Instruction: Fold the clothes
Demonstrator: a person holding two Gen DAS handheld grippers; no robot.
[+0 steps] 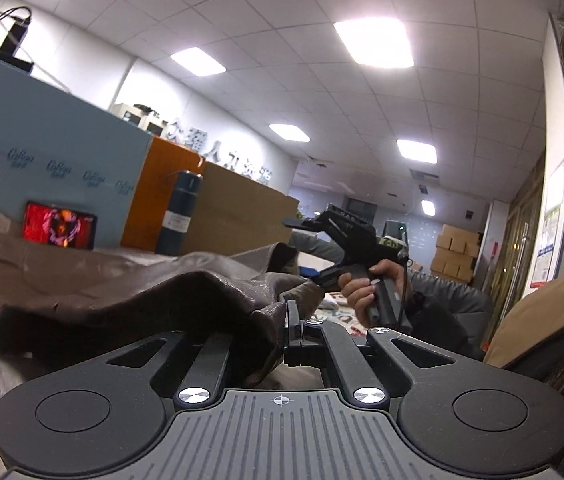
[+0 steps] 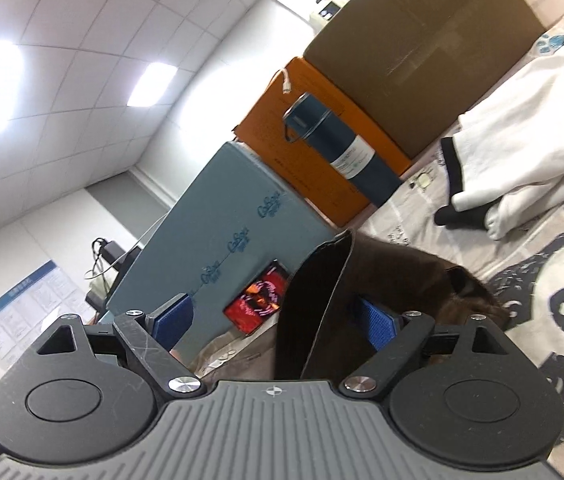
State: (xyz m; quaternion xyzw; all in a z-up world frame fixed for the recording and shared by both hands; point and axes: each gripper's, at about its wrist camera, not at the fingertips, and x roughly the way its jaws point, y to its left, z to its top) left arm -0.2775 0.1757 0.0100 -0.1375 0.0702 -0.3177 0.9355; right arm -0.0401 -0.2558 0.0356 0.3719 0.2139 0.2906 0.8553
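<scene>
A dark brown leather-like garment [image 1: 134, 300] lies bunched on the bed. In the left wrist view my left gripper [image 1: 287, 320] is shut on a fold of its edge, and the cloth drapes over the left finger. My right gripper [image 1: 307, 248] shows further back, held by a hand [image 1: 361, 292], with its fingers apart. In the right wrist view the right gripper [image 2: 276, 318] is open, its blue pads [image 2: 377, 322] wide apart. A raised flap of the brown garment [image 2: 313, 300] stands between them and touches neither clearly.
A white garment with a black cuff [image 2: 521, 140] lies on the panda-print sheet [image 2: 561, 300]. A dark blue bottle [image 1: 180, 212], a phone with a red screen [image 1: 60, 226], a blue board [image 1: 42, 140], an orange box [image 2: 301, 152] and a cardboard box [image 2: 421, 48] line the far edge. A person's coat [image 1: 553, 320] is close at right.
</scene>
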